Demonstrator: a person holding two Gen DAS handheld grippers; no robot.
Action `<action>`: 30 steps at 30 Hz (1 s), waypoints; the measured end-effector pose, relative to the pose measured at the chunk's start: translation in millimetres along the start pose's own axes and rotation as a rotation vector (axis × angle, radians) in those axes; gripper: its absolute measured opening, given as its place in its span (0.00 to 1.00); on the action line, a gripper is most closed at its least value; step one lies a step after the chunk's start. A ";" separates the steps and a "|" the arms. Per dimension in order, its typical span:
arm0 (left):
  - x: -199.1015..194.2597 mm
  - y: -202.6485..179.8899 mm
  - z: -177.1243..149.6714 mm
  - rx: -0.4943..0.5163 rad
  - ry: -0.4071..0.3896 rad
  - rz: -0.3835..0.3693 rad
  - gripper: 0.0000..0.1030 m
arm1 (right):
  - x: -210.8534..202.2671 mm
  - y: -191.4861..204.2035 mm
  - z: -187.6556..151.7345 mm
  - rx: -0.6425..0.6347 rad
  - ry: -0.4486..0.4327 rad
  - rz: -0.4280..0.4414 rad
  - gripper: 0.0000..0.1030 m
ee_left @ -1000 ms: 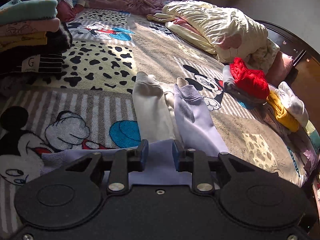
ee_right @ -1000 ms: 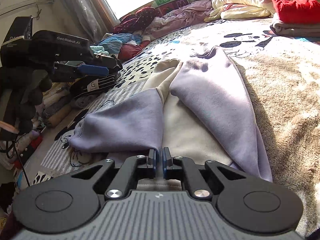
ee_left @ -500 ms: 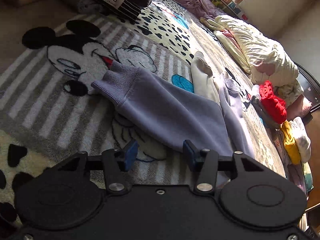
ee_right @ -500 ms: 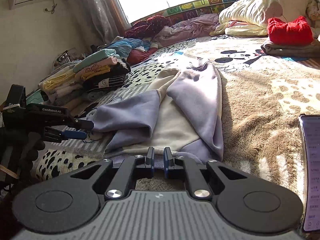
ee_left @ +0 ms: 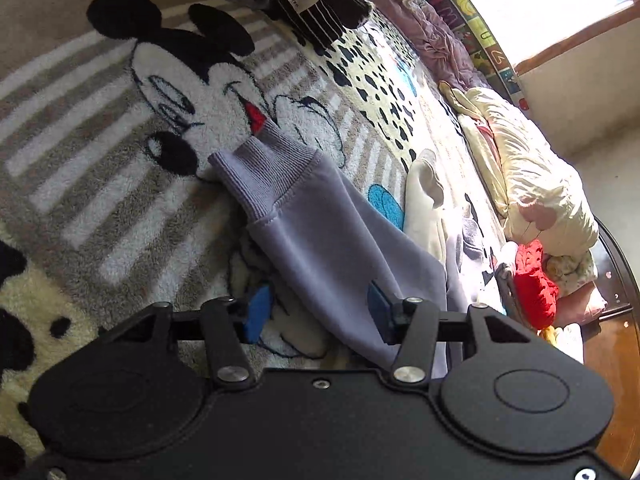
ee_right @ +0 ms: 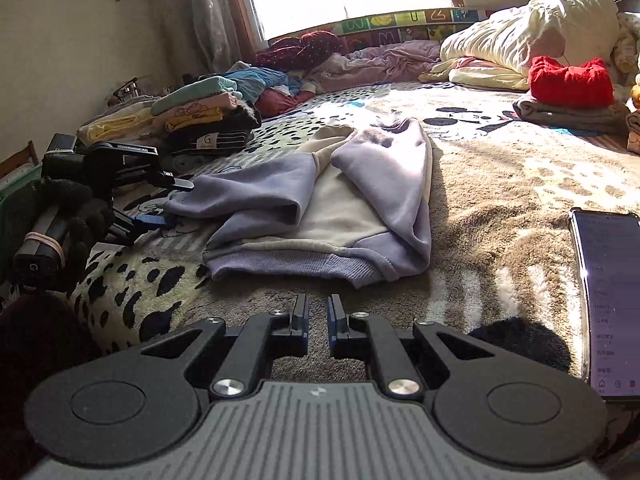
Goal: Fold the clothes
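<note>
The sweatshirt (ee_right: pixel 336 204) is lying on the blanket (ee_right: pixel 500 184), hem toward the right gripper (ee_right: pixel 317 320), which is sitting just short of it, nearly closed on nothing; the left sleeve (ee_left: pixel 320 240) is running out sideways, and the left gripper (ee_left: pixel 318 312), wide open, is hovering right at it, so it's nearer for folding it in.

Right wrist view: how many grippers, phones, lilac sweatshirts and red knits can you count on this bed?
Grippers: 2 (left gripper, right gripper)
Phone: 1
Lilac sweatshirt: 1
Red knit: 1
Total: 5
</note>
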State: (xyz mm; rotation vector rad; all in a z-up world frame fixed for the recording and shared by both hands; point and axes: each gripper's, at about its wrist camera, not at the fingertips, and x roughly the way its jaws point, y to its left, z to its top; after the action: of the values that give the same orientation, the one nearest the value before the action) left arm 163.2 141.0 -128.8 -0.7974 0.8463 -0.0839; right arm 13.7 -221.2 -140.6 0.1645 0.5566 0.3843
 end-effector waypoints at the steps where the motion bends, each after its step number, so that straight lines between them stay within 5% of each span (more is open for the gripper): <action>1: -0.1 -7.9 -4.3 0.057 0.014 0.001 0.50 | 4.4 1.8 3.6 -0.002 -0.003 -0.004 0.12; 5: -3.0 -35.6 -11.7 0.199 0.014 0.006 0.50 | 29.0 13.9 19.8 -0.006 0.005 0.000 0.12; 9: 0.8 -74.9 -5.3 0.341 -0.001 -0.018 0.50 | 53.7 26.0 36.0 -0.011 0.013 0.003 0.41; 17: 84.9 -117.2 31.7 0.492 0.055 0.047 0.50 | 117.4 36.5 57.4 0.012 0.066 -0.017 0.42; 20: 97.0 -117.4 35.4 0.490 0.067 0.037 0.50 | 128.0 29.6 56.8 0.071 0.069 -0.026 0.32; 23: 95.6 -114.7 37.0 0.489 0.058 0.035 0.50 | 133.6 24.5 57.1 0.139 0.074 0.018 0.07; 27: 90.9 -109.9 39.8 0.477 0.045 0.043 0.50 | 139.1 32.5 57.4 0.210 0.090 0.111 0.06; 30: 84.0 -110.0 39.8 0.477 0.039 0.032 0.50 | 139.9 35.9 54.7 0.195 0.084 0.076 0.06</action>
State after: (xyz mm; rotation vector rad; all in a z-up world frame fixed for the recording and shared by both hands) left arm 273.7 55.5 -93.9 -0.3351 0.8320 -0.2632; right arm 141.4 -135.4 -153.1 0.3593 0.6724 0.4121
